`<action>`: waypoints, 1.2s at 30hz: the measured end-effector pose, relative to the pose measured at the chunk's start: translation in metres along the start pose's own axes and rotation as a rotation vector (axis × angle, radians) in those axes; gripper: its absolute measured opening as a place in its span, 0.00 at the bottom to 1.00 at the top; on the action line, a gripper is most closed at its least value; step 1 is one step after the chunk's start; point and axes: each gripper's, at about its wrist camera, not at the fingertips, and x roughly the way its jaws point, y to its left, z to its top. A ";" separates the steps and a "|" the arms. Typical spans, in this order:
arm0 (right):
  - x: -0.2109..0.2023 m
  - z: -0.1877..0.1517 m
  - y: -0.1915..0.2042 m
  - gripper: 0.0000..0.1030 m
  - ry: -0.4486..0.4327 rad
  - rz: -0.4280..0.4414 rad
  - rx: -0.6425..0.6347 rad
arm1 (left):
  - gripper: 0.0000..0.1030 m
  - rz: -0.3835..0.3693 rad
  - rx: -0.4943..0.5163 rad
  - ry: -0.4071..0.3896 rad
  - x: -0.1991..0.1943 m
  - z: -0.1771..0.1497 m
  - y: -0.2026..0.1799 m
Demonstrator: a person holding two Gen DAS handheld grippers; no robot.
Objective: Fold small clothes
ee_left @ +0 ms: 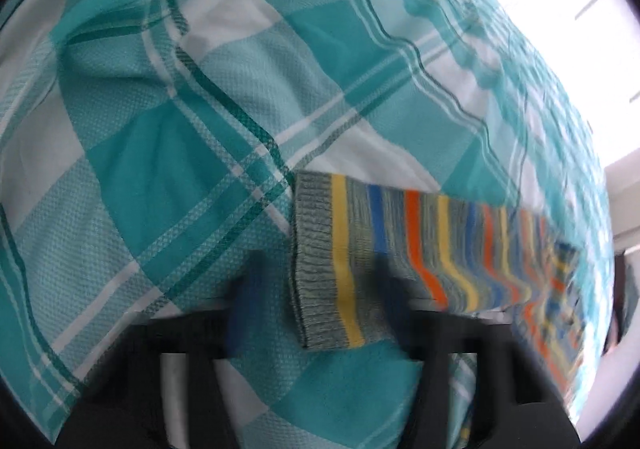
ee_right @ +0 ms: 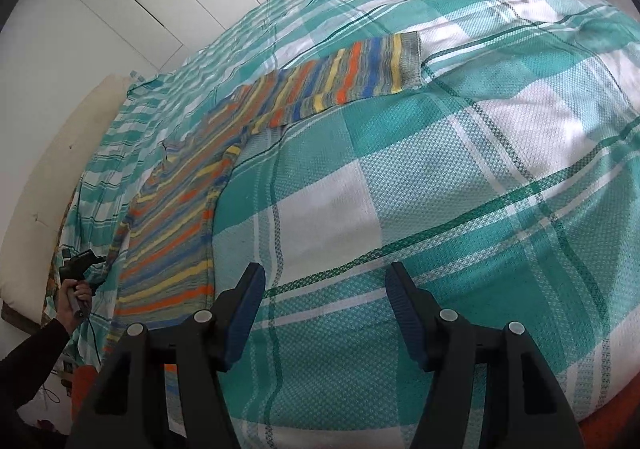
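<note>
Left wrist view: the left tongs (ee_left: 316, 293) sit low over the bed (ee_left: 160, 169), released, their two dark fingers blurred but plainly apart. The grey ribbed cuff (ee_left: 314, 249) of a striped sweater (ee_left: 460, 249) lies between those fingers, flat on the teal plaid cover, not yet pinched. From the cuff the sleeve runs off to the right and away from the tongs, so its long axis lies across the fingers' line, not along it.

Right wrist view: at far left a hand (ee_right: 76, 295) holds a dark gripper (ee_right: 82, 261) just beside the sweater's (ee_right: 168, 241) body; which sleeve it is at I cannot tell from here. The body lies spread flat on the bed (ee_right: 440, 189), and one sleeve (ee_right: 328, 81) reaches up and rightward, ending in a cuff (ee_right: 408, 57). The right tongs (ee_right: 324, 313) hover released over bare cover, fingers wide apart with nothing between them; the sweater's hem lies just to their left, the sleeve cuff well apart, ahead.

By my reading the left side is far the nearer to a grasp: it need only close on its cuff and carry the sleeve back along its own length across the body. The right would have to travel forward to its cuff first.
</note>
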 end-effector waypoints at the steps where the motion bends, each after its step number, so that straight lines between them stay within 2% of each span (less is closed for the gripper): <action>1: 0.001 0.000 0.001 0.61 0.003 -0.004 -0.006 | 0.00 -0.016 -0.007 0.031 0.001 0.002 -0.001; 2: 0.003 0.000 0.002 0.61 0.008 -0.009 -0.011 | 0.00 -0.002 -0.016 0.020 -0.004 0.003 0.000; 4: 0.005 -0.001 0.002 0.61 0.015 -0.018 -0.015 | 0.00 0.032 -0.032 -0.058 -0.026 0.015 -0.002; 8: 0.004 -0.001 0.000 0.61 0.007 -0.022 -0.008 | 0.00 0.100 -0.093 -0.102 -0.043 0.035 0.015; 12: 0.005 -0.002 0.000 0.61 0.010 -0.027 -0.011 | 0.00 0.116 -0.028 -0.126 -0.057 0.046 0.008; 14: 0.004 -0.002 0.001 0.61 0.011 -0.030 -0.017 | 0.00 0.158 0.004 -0.142 -0.057 0.049 0.002; 16: 0.004 -0.003 0.001 0.61 0.011 -0.030 -0.017 | 0.00 0.230 -0.016 -0.090 -0.041 0.051 0.006; 18: 0.004 -0.002 0.000 0.61 0.010 -0.029 -0.013 | 0.00 0.250 -0.044 -0.057 -0.027 0.052 0.010; 21: 0.005 -0.003 0.000 0.61 0.011 -0.036 -0.017 | 0.06 0.182 -0.074 -0.019 -0.016 0.052 0.013; 23: 0.004 -0.003 0.001 0.61 0.009 -0.045 -0.024 | 0.27 0.156 -0.081 -0.022 -0.020 0.049 0.015; 24: 0.004 -0.003 0.002 0.61 0.009 -0.049 -0.027 | 0.48 0.142 -0.073 -0.030 -0.024 0.045 0.019; 25: 0.004 -0.003 0.002 0.61 0.008 -0.052 -0.030 | 0.54 0.149 -0.065 -0.040 -0.027 0.041 0.022; 26: 0.005 -0.003 0.003 0.61 0.009 -0.055 -0.035 | 0.54 0.158 -0.060 -0.048 -0.029 0.038 0.026; 30: 0.010 -0.004 0.007 0.61 0.027 -0.068 -0.062 | 0.54 0.053 -0.082 0.000 -0.024 0.022 0.044; 32: 0.013 -0.005 0.009 0.61 0.032 -0.079 -0.076 | 0.53 0.043 -0.070 0.005 -0.018 0.020 0.044; 33: 0.013 -0.006 0.010 0.61 0.032 -0.084 -0.079 | 0.48 0.042 -0.059 0.002 -0.014 0.020 0.042; 34: 0.014 -0.006 0.010 0.61 0.032 -0.088 -0.081 | 0.21 0.025 -0.054 0.003 -0.012 0.020 0.040; 35: 0.013 -0.006 0.010 0.61 0.031 -0.090 -0.081 | 0.01 -0.010 -0.051 0.016 -0.006 0.022 0.037; 36: 0.013 -0.007 0.010 0.61 0.031 -0.091 -0.080 | 0.02 0.000 -0.044 0.023 -0.005 0.021 0.034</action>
